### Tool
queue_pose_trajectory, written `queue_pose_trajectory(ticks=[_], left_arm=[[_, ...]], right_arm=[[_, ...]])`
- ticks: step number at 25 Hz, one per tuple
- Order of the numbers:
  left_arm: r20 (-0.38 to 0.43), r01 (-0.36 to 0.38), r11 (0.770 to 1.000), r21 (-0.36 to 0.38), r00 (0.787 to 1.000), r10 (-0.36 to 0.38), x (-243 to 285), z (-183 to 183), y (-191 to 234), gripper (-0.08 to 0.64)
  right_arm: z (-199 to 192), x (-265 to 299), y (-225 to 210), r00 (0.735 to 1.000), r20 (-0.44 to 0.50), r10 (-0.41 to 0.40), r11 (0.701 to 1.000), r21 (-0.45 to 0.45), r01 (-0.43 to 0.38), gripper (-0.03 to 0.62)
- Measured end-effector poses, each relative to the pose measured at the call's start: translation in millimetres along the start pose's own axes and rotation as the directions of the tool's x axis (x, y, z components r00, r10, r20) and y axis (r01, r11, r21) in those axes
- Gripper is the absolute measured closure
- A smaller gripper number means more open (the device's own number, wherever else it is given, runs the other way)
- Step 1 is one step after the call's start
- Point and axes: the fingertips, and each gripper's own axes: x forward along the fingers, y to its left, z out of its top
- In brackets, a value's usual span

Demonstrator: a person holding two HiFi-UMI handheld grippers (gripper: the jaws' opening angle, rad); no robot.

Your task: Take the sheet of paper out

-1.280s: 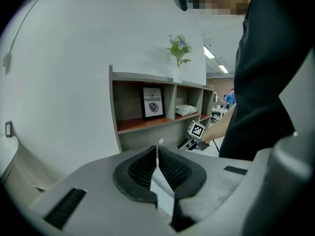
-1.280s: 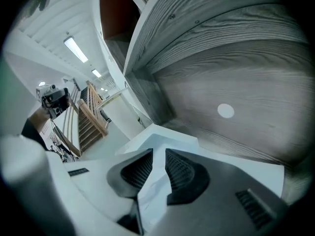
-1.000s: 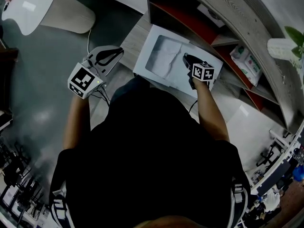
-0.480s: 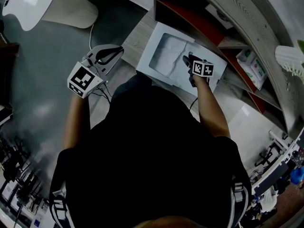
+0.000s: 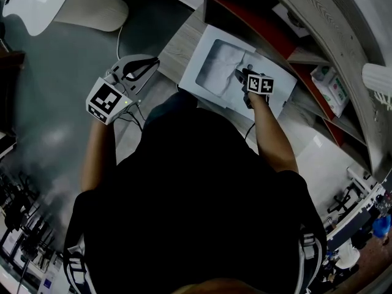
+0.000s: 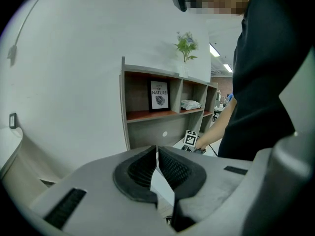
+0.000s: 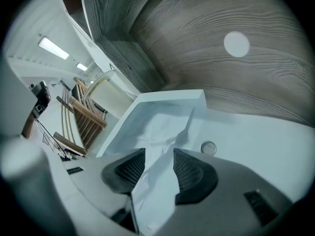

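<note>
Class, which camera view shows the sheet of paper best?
The right gripper view: the creased paper fills its middle, lying in the tray, between the right gripper's jaws, which have just been opening. The head view shows it small and dim. The left gripper view misses it.

R tongs point(image 7: 158, 156) just spreading, paper point(image 7: 165, 132) between; L tongs point(image 6: 157, 150) closed.

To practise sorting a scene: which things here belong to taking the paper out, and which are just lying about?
Job: paper; white box holding it; right tool, jaws just been opening, paper between them.
Lying about: shelf, framed picture, plant, packets; left tool, shut, idle.
</note>
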Motion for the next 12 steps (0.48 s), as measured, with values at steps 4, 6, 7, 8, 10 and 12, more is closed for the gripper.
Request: queue_pose_trajectory(ticks=[4,6,7,8,10,12], left_arm=[[0.0,-0.004,1.0,-0.004,1.0,0.004,-2.7,-2.8,4.0,0.531],[-0.004,-0.007,1.0,-0.006,1.0,0.007,-5.3,-5.0,6.3,0.531],[-0.006,-0.008,1.0,-0.008,1.0,0.008,-6.2,-6.3,7.2,0.531],[-0.007,-0.009,1.0,-0.012,1.0,0.008,-6.6,-7.6,7.6,0.532],[-0.008,-0.007,1.0,-0.018,1.0,0.006,-6.0,-10.8,7.7,0.531],[-0.012,-0.007,1.0,-0.021,1.0,0.007,-6.5,-14.3,8.8,0.531]], right_arm=[[-2.7,7.8,-0.6,1.0,-0.014,0.003,1.0,0.005,-0.003,0.407],[-3.1,12.0,1.5,1.0,-0.016,0.008,1.0,0.011,-0.008,0.407],[-3.8,14.1,2.1,1.0,-0.019,0.009,1.0,0.013,-0.009,0.407],[-4.9,15.8,1.8,1.0,-0.023,0.009,1.0,0.015,-0.009,0.405],[-7.2,18.7,-0.1,0.999,-0.032,0.006,1.0,0.013,-0.005,0.403],[-8.4,24.1,-0.1,0.999,-0.036,0.006,1.0,0.012,-0.006,0.403]])
